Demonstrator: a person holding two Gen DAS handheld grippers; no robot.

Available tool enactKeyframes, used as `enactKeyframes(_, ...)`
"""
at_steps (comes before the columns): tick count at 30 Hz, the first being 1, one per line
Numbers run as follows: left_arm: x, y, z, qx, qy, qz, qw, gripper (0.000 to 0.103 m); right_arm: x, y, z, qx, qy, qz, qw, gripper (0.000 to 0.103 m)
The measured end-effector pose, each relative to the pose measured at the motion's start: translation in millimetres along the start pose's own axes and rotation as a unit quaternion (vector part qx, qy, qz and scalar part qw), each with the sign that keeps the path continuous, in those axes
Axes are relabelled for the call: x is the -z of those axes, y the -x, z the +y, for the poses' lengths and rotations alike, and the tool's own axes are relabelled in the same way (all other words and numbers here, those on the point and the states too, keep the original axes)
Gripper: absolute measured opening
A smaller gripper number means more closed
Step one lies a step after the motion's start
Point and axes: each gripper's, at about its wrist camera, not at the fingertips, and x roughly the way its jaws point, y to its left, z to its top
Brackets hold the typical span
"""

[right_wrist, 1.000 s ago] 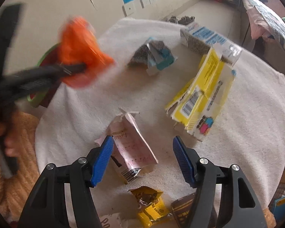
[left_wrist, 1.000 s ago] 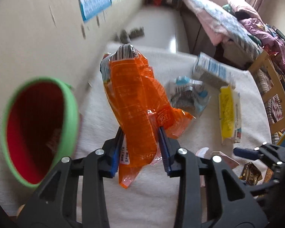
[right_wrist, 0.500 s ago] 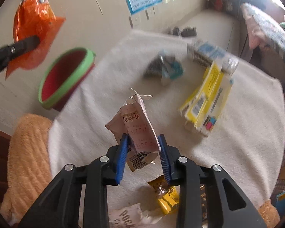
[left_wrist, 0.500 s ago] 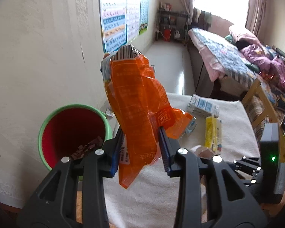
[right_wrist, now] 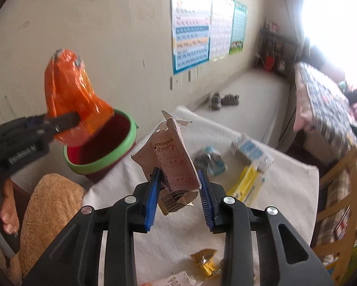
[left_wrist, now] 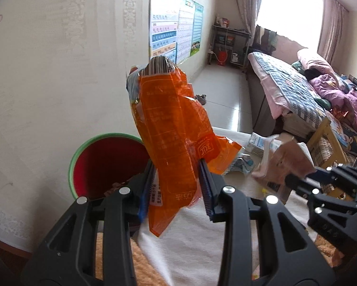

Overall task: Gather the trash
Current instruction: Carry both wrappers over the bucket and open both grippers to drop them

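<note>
Orange crinkly plastic wrapper [left_wrist: 176,143] clamped in your left gripper [left_wrist: 176,188], green-rimmed red bin [left_wrist: 107,164] at 9 o'clock; right gripper [right_wrist: 178,190] just closed, pinching torn pink paper carton [right_wrist: 171,159].

Home bedroom: bed [left_wrist: 288,85], wall charts [right_wrist: 202,40], shoes [right_wrist: 223,100].
</note>
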Motion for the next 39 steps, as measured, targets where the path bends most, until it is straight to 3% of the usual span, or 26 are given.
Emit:
enactKeyframes(17,11,12,40,-0.041,0.034,-0.005,0.9986,0.035,-20,5,57,-0.011,0.073,-0.023,0.997,0.032)
enactKeyframes(39,24,18,96,-0.086,0.073,-0.007,0.9936,0.035,-31,-28,101,-0.042,0.110,0.001,0.993,0.032)
